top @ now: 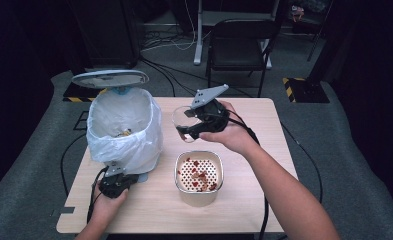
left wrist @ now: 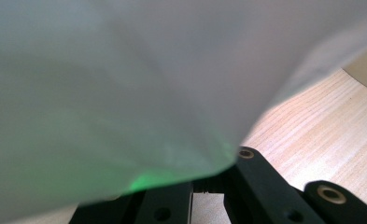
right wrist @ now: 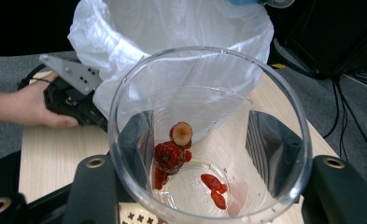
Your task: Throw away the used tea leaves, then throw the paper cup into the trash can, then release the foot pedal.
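Cup (right wrist: 209,140) hangs over wooden table (top: 254,200) in dark room.

On the table (top: 149,212), the lined bin (top: 124,127) is standing at the left, its lid (top: 110,78) raised behind it. The left gripper (top: 118,183) is sitting at the bin's near foot, closed against the liner. To the bin's right and nearer the person, the perforated container (top: 199,177) is resting with fruit scraps in it. Behind that container, above the table, the right gripper (top: 196,125) is gripping a cup (right wrist: 209,135) with fruit pieces (right wrist: 172,156) lying inside. A chair (top: 239,42) is standing beyond the table.
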Action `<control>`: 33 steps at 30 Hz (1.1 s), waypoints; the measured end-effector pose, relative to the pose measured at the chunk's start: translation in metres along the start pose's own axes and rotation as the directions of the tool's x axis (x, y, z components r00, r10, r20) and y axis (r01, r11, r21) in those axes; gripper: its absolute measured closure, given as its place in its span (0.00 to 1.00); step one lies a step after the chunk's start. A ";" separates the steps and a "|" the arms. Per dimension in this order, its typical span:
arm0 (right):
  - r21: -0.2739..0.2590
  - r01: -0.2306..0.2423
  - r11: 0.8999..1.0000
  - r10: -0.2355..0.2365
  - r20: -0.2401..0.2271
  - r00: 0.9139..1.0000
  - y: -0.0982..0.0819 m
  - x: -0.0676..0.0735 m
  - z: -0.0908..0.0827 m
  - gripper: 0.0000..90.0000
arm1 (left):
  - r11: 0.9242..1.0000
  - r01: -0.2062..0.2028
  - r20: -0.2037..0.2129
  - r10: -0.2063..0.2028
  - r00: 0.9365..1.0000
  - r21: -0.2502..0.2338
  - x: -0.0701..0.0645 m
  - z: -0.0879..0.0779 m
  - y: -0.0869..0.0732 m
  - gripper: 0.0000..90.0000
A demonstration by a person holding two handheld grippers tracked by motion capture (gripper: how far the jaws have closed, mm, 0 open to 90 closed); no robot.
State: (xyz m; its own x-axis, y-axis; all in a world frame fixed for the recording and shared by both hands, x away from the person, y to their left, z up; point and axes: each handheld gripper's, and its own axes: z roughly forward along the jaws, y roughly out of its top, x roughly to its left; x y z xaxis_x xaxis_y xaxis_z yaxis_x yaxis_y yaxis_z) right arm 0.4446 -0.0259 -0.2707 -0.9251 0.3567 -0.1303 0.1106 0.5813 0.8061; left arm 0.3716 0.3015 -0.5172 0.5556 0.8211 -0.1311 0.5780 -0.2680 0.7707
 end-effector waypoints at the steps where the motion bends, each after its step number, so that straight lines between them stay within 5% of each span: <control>1: -0.004 -0.005 1.000 0.005 0.001 1.000 0.003 -0.001 0.001 0.46 | 1.000 0.011 0.000 -0.011 1.000 -0.010 -0.001 0.001 0.000 1.00; 11: -0.026 -0.031 0.999 0.031 0.007 0.999 0.028 -0.002 0.006 0.46 | 1.000 0.007 0.003 -0.007 1.000 -0.006 0.000 0.001 0.000 1.00; 14: -0.024 -0.037 0.999 0.038 0.006 0.999 0.035 -0.003 0.010 0.46 | 0.999 -0.030 -0.002 0.030 1.000 0.021 0.002 -0.001 0.001 1.00; 16: -0.027 -0.042 0.999 0.042 0.001 0.999 0.040 -0.003 0.011 0.46 | 1.000 0.015 -0.004 -0.016 1.000 -0.009 -0.001 0.001 0.000 1.00; 33: -0.061 -0.055 0.997 0.054 -0.017 0.998 0.069 -0.001 0.038 0.46 | 1.000 0.020 -0.001 -0.020 1.000 0.003 -0.001 0.000 0.000 1.00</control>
State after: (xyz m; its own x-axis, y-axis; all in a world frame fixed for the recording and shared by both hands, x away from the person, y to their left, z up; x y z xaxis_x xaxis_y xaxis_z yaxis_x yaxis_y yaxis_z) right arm 0.4670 0.0415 -0.2368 -0.9239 0.3749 -0.0764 0.1389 0.5147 0.8460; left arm 0.3706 0.3010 -0.5171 0.5432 0.8267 -0.1464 0.5912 -0.2528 0.7659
